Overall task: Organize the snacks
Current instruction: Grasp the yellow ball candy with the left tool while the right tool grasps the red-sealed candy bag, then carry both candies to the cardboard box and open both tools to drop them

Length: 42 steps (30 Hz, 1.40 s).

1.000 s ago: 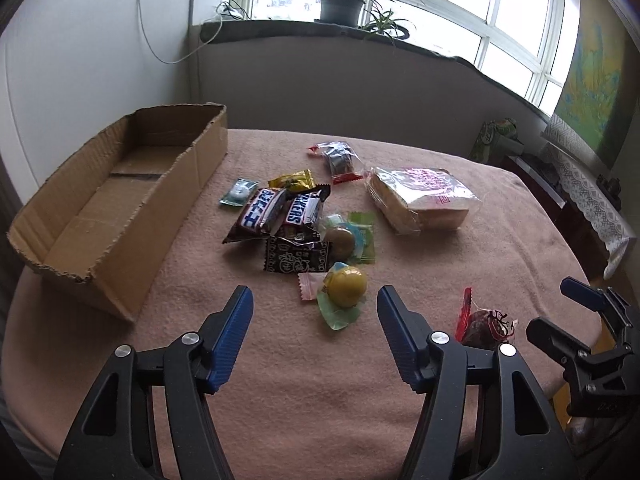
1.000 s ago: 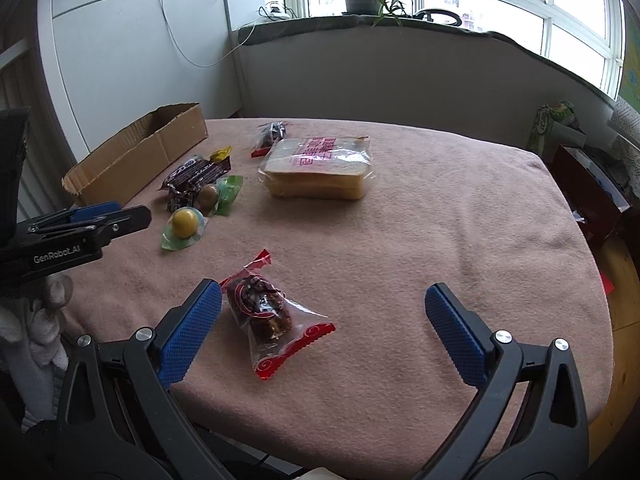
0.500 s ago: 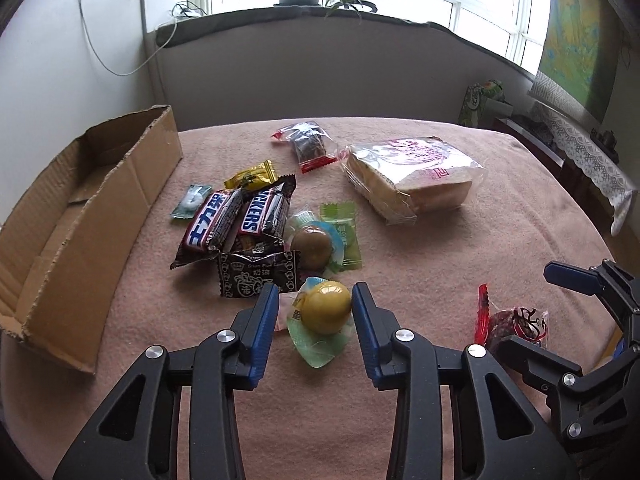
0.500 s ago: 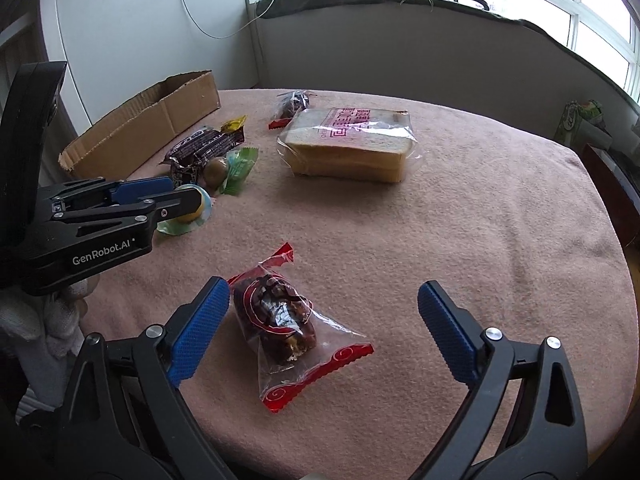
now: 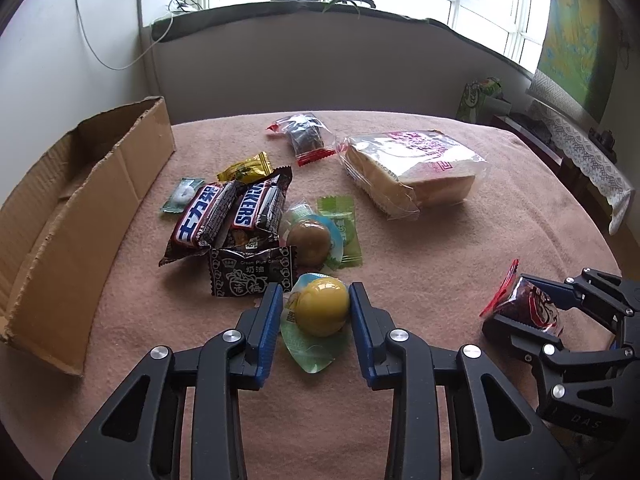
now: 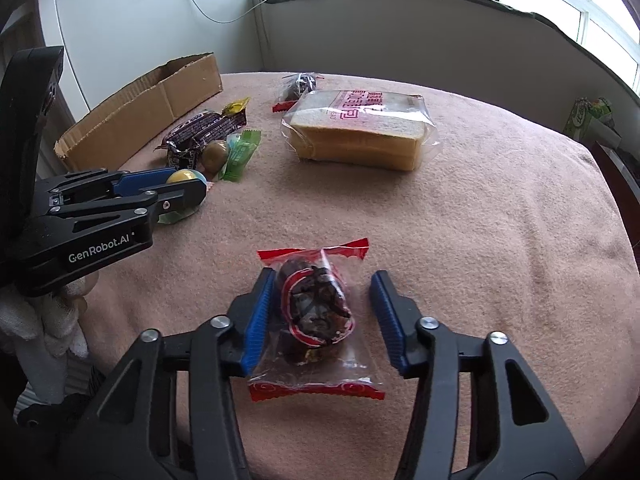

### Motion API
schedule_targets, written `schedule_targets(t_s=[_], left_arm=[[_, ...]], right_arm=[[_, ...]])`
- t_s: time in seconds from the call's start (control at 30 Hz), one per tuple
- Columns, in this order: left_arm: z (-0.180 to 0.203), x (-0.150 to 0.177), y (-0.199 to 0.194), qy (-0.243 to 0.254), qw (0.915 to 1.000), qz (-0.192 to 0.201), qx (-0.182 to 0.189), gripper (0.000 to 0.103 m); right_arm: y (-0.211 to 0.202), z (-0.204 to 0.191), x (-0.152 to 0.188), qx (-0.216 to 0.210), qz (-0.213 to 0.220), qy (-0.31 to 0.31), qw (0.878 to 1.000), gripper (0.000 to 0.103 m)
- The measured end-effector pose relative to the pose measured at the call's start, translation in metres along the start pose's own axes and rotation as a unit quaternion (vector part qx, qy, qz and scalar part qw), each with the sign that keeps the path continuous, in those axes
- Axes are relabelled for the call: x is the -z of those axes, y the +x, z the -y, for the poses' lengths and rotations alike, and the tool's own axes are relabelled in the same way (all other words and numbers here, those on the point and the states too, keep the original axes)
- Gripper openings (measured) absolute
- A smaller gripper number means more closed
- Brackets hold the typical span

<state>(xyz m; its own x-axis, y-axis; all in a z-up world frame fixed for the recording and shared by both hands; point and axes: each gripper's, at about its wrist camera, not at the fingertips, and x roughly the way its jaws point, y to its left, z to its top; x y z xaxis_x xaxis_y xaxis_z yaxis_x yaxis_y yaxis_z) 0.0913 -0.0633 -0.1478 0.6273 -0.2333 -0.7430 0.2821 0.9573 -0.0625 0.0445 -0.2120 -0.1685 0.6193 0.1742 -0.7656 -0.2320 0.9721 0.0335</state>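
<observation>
Yellow jelly cup sits between the left gripper pads: right pad touching the dome, left pad on the foil rim or just off it, can't tell which. Jaws nearly closed on it; cup is on the pink cloth, no lift visible.

Just ahead of the left tips: black plum-candy pack, brown jelly cup on a green wrapper, then the two Snickers bars, yellow sachet and a small mint packet. Tight on that side. Cardboard box lies well to the left, open top, near wall low; bare cloth between it and the claw. Bread loaf is ahead-right, well apart, with a dark snack bag just left of it.

Right gripper straddles the red-edged date packet. Left pad touching the wrapper, right pad just off it; jaws half open, nothing gripped. Plenty of bare cloth ahead and right of it; table edge close behind, under the fingers.

Change vs 0.5 s ago: left jaws narrowed from a loose bracket to contact on the cup. Right gripper moved forward over the packet and closed about halfway; the packet now lies along the fingers, not slanted off the left one.
</observation>
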Motion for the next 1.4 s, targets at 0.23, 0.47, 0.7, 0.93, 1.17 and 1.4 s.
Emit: schedule_targets(t_s=[0.23, 0.47, 0.7, 0.93, 1.17, 1.4], left_arm=[[-0.003, 0.001, -0.011, -0.016, 0.9998, 0.010, 0.011, 0.032], [-0.012, -0.003, -0.032, -0.033, 0.9986, 0.036, 0.021, 0.032], [-0.037, -0.013, -0.064, -0.054, 0.9955, 0.076, 0.015, 0.032], [-0.079, -0.020, -0.091, -0.080, 0.9907, 0.109, -0.015, 0.032], [-0.130, -0.022, -0.103, -0.112, 0.9847, 0.122, -0.052, 0.032], [-0.172, -0.018, -0.099, -0.145, 0.9790, 0.119, -0.080, 0.032]], right_arm=[[-0.004, 0.005, -0.001, -0.005, 0.002, 0.020, 1.000, 0.040], [-0.019, -0.001, -0.009, -0.004, 0.018, 0.020, 1.000, 0.040], [-0.033, -0.025, -0.042, -0.012, 0.041, -0.007, 0.999, 0.040], [-0.033, -0.062, -0.088, -0.033, 0.065, -0.038, 0.997, 0.040], [-0.013, -0.103, -0.138, -0.067, 0.071, -0.060, 0.993, 0.040], [0.015, -0.152, -0.177, -0.088, 0.067, -0.088, 0.990, 0.040]])
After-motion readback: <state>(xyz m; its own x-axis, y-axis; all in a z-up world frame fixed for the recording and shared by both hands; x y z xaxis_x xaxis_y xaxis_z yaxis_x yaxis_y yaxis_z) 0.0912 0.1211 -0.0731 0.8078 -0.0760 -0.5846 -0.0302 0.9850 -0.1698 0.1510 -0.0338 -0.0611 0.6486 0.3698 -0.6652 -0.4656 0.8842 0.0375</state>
